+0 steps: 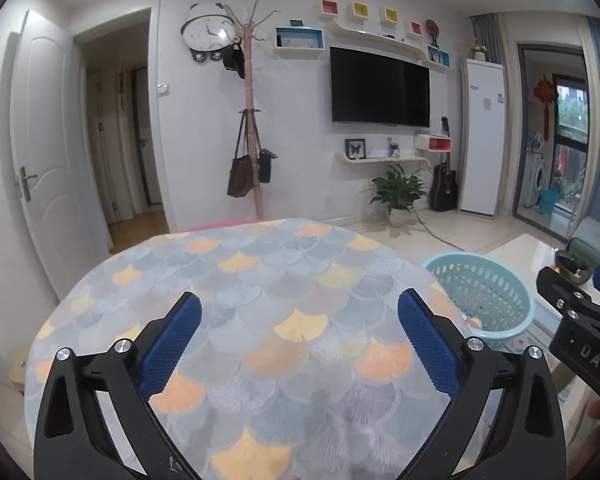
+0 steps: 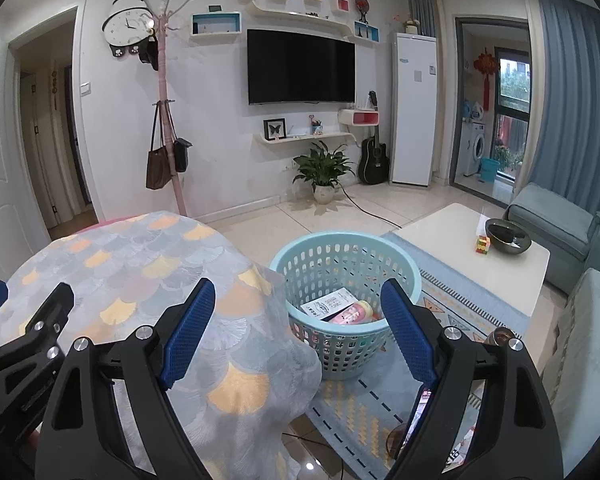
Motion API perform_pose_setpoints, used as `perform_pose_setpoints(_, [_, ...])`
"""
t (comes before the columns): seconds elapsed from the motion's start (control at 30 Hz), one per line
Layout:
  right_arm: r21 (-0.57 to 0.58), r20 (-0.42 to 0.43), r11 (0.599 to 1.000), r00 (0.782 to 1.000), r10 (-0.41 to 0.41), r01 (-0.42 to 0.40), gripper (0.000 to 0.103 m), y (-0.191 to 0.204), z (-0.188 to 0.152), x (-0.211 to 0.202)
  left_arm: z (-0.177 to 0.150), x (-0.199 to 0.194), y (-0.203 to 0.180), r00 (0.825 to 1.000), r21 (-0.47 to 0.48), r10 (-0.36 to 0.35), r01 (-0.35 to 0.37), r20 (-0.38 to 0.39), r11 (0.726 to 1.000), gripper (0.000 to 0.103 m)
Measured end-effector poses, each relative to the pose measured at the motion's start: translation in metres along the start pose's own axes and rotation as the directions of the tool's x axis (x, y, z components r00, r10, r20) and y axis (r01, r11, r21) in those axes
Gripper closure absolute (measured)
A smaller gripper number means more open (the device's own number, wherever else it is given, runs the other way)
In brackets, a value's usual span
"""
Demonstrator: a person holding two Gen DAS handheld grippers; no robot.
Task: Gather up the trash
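Fan-patterned cloth: it covers the table (image 1: 260,280) in greys and oranges, and you can see no trash left on it from either wrist view.
Left gripper (image 1: 300,312): your blue fingers (image 1: 172,344) stand spread wide over the cloth with nothing between them.
Right gripper (image 2: 296,312): its fingers (image 2: 188,332) are also apart and empty, hanging between the table edge and the basket.
Basket (image 2: 344,264): pale blue perforated plastic, standing on the rug (image 2: 460,300) just beside the table; light and springy by the look of it, so take it by the rim if you must move it.
White carton (image 2: 330,304): it lies inside the basket, probably light thin card that crushes easily; pinch it across a flat face, gently.
Pink bottle (image 2: 356,314): it lies beside the carton in the basket, likely smooth and prone to roll; grip it across the body.
Progress: judged from this, collecting looks nearly or wholly done.
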State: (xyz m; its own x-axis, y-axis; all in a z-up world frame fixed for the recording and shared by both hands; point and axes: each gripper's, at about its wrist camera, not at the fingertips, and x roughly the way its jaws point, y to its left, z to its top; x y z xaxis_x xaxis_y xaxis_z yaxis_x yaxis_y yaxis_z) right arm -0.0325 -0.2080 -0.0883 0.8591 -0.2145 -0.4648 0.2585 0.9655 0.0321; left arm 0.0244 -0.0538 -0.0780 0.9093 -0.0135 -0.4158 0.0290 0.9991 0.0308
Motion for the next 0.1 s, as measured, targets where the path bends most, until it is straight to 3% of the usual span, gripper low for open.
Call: perform_pose_setpoints(0.1, [-0.004,0.012,1.000,1.000,0.006,-0.006,0.022,0.0029,0.0011,-0.0106,0.0008,-0.0139,0.0105,1.000,-0.019,0.020,-0.020,0.017,1.000,0.007])
